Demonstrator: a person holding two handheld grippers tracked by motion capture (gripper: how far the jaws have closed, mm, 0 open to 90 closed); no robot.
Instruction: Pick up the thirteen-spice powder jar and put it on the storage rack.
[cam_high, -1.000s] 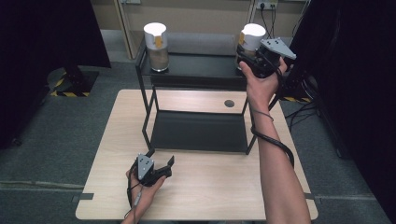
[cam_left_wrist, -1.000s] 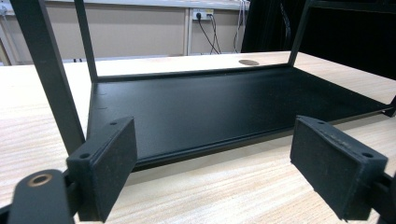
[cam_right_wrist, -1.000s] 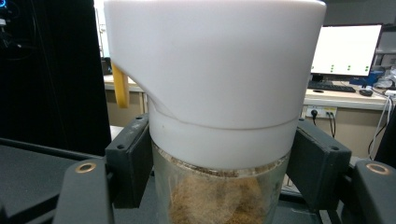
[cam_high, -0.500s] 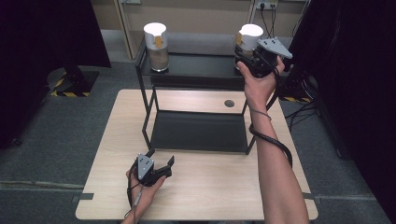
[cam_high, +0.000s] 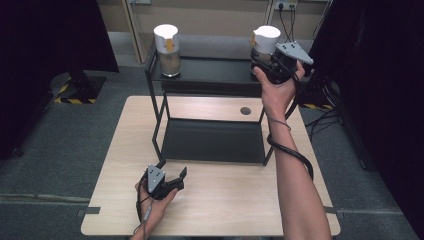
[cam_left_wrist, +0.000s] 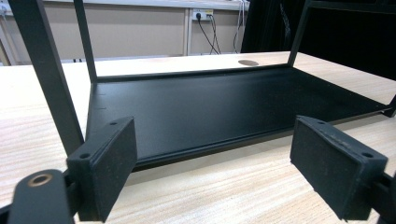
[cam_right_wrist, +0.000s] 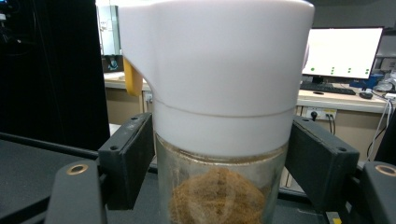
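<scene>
**Right tongs at lidded jar on black rack**

Right tongs (cam_right_wrist: 219, 158): raised to top shelf of black metal two-tier rack (cam_high: 210, 75), astride clear glass jar with tall white plastic lid (cam_right_wrist: 219, 93). Jaws just eased apart; jar between them, pads close beside glass, slight gap visible on either side, no firm press. Brown fibrous ball inside jar. Jar upright at right end of top shelf.

Second, matching white-lidded glass jar (cam_high: 168, 50): upright at left end of same shelf, well apart.

Left tongs (cam_high: 167, 178): low on light wooden tabletop (cam_high: 225, 200), near front edge of rack's lower black tray (cam_left_wrist: 224, 107). Jaws wide, nothing between.
</scene>
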